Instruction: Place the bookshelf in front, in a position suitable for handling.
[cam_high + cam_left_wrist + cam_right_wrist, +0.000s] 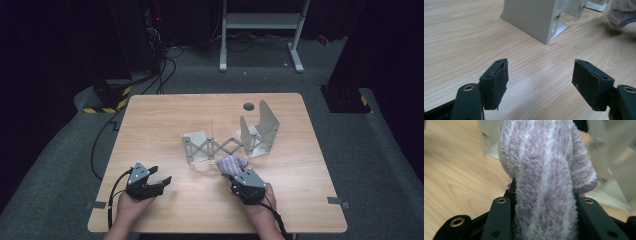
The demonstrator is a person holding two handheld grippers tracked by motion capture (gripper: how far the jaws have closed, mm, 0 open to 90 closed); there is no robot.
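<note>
Sock (544, 170), fluffy lilac-white striped, pinched in right gripper (239, 172) at lower centre of desk (150, 120). Left gripper (161, 176) wide, empty, lower left. Metal scissor rack (230, 142), probably expandable, just above sock.

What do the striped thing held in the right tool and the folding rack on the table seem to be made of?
The lilac-and-white striped fuzzy sock looks like plush fleece knit: a dense, matte, looped pile, with a smoother purple hem. The pale grey expanding rack seems to be thin painted sheet metal: flat bent end plates, crossed scissor strips and small rivets, with a dull satin finish. It could be rigid plastic.
</note>
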